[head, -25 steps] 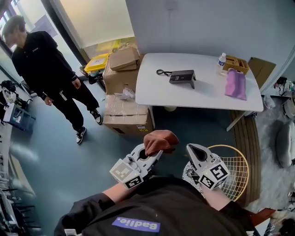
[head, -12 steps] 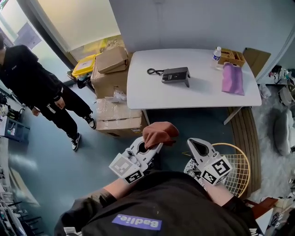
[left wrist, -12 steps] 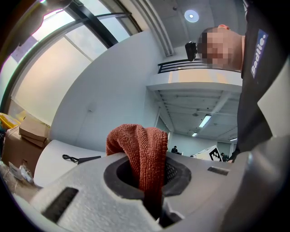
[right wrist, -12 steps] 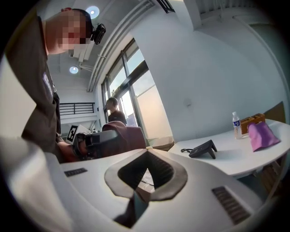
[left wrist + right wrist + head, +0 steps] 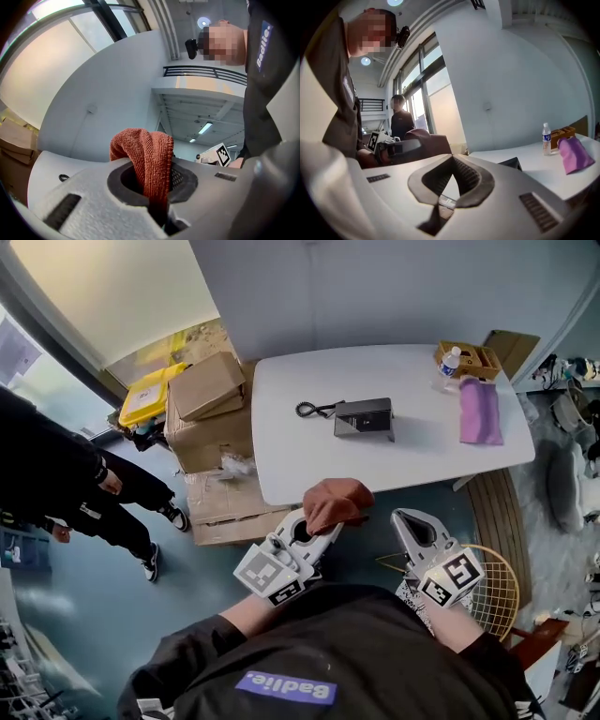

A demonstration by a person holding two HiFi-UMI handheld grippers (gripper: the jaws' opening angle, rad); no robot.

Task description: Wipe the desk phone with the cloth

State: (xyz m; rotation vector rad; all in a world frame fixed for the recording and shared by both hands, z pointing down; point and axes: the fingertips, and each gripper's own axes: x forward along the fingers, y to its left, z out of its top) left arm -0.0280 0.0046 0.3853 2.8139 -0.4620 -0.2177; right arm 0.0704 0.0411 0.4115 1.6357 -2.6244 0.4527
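**Cloth gripped, phone not yet reached**

The left gripper [image 5: 317, 529] is clamped on a rust-red cloth [image 5: 336, 503]. In the left gripper view the fabric runs down between the closed jaws and folds over their tips in a loose bundle, a hold that leaves a soft pad free as the wiping face. The right gripper [image 5: 410, 524] carries nothing: its jaws meet at the tips, with only a sliver of light between the pads. Both are held close to the person's chest, jaws pointing forward towards the white table [image 5: 300, 470]. The desk phone [image 5: 365, 417] stands near the middle of that table, well apart from both grippers, with its coiled cord [image 5: 309, 410] trailing to its left. A purple cloth [image 5: 480, 412] and a water bottle [image 5: 451, 362] sit towards the table's right end, apart from the phone. Judged from this layout, wiping has not begun. The next step is probably to carry the cloth to the phone, and the free right gripper could steady the phone against sliding
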